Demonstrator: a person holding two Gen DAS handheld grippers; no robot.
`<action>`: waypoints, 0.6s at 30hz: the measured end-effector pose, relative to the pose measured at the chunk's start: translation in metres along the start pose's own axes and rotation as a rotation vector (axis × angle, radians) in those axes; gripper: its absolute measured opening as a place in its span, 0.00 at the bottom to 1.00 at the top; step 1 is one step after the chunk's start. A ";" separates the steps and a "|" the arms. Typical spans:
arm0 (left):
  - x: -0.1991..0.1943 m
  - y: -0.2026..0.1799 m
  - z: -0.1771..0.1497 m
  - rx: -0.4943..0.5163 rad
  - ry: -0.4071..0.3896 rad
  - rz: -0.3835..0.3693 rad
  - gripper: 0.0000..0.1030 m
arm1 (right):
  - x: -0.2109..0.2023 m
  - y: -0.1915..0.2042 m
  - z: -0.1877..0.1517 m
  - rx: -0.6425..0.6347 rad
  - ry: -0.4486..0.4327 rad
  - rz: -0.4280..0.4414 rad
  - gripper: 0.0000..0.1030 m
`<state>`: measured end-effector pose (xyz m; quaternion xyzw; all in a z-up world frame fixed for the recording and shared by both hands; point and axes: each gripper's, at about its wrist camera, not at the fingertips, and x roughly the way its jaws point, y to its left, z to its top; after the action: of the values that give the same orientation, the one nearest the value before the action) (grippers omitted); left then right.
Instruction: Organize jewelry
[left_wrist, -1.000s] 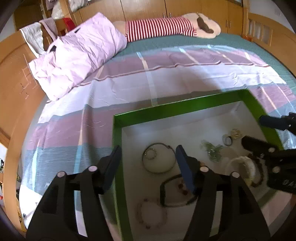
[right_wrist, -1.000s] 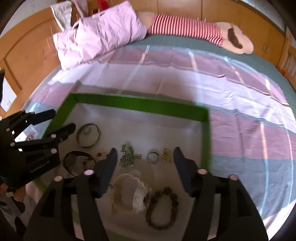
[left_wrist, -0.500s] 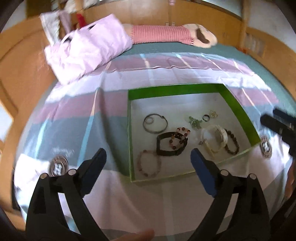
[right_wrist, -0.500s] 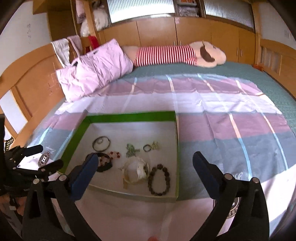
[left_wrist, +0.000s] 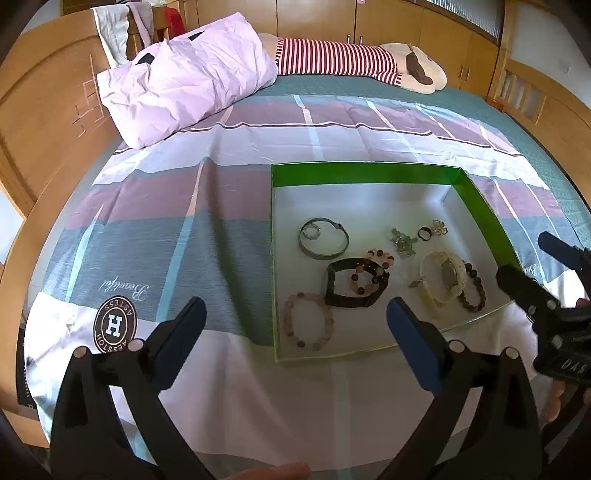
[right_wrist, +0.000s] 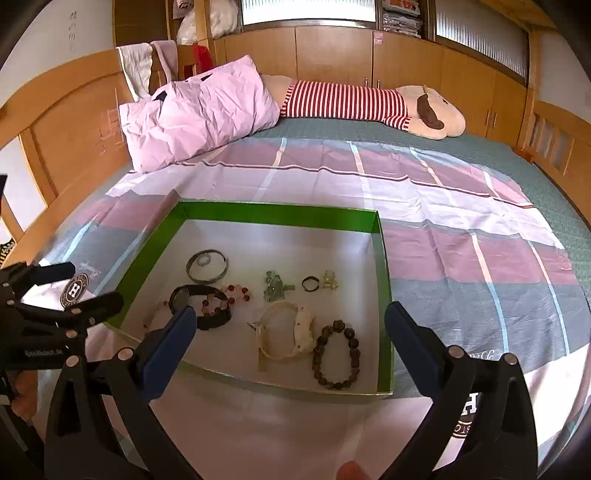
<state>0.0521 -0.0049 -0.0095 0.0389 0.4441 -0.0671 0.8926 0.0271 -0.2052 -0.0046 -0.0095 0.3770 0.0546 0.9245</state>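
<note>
Both tools hang wide and empty over the near edge of the jewelry box.

The green box (left_wrist: 365, 171) lies on the bed (left_wrist: 207, 236), its long axis running side to side; the left tool (left_wrist: 295, 325) has just been opening, nothing between its jaws, with the pink bead bracelet (left_wrist: 308, 326) at its 12 o'clock; the right tool (right_wrist: 288, 332), likewise just spread and empty, has the white watch (right_wrist: 286, 334) at 12 o'clock and the dark bead bracelet (right_wrist: 336, 354) toward 1 o'clock; the right hand seems the nearer.
</note>
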 end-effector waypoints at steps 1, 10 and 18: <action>0.000 0.001 0.000 -0.001 0.003 -0.001 0.97 | 0.000 0.001 -0.001 -0.006 0.001 -0.002 0.99; 0.005 -0.003 -0.002 0.011 0.016 0.001 0.97 | -0.004 0.006 -0.003 -0.024 -0.005 -0.011 0.99; 0.005 -0.007 -0.003 0.020 0.015 -0.001 0.97 | -0.005 0.005 -0.003 -0.024 -0.009 -0.016 0.99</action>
<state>0.0518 -0.0115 -0.0151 0.0480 0.4501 -0.0717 0.8888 0.0210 -0.2009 -0.0034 -0.0236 0.3723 0.0517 0.9264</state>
